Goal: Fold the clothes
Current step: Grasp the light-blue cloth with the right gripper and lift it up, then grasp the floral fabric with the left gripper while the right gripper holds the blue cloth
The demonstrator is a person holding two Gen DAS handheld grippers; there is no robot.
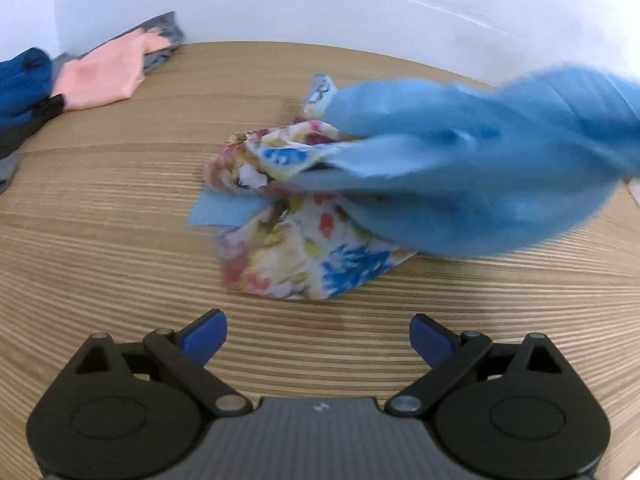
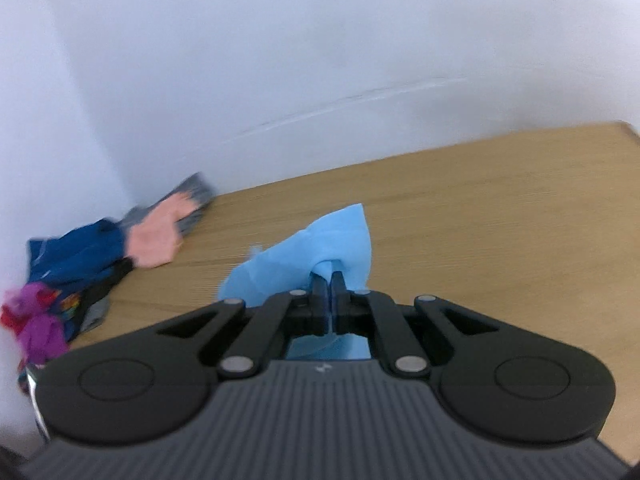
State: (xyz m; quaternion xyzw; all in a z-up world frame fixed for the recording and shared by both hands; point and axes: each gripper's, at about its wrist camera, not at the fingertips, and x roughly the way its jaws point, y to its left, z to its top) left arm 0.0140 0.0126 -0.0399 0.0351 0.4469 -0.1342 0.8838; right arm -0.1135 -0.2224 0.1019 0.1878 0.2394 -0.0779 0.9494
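A light blue cloth (image 1: 472,168) stretches from the table's middle up toward the right, blurred by motion. Under and beside it lies a crumpled floral cloth (image 1: 296,256) in white, red, yellow and blue. My left gripper (image 1: 318,338) stands open just in front of the floral cloth, with nothing between its blue-padded fingers. In the right wrist view my right gripper (image 2: 329,280) is shut on a bunched part of the light blue cloth (image 2: 320,248), held above the wooden table (image 2: 500,208).
A pile of clothes lies in the far left corner against the white wall: a pink piece (image 1: 108,72) over grey (image 1: 168,32), and a dark blue one (image 1: 24,84). Purple and multicoloured cloth (image 2: 36,320) lies nearer. The table's right edge (image 2: 628,128) shows.
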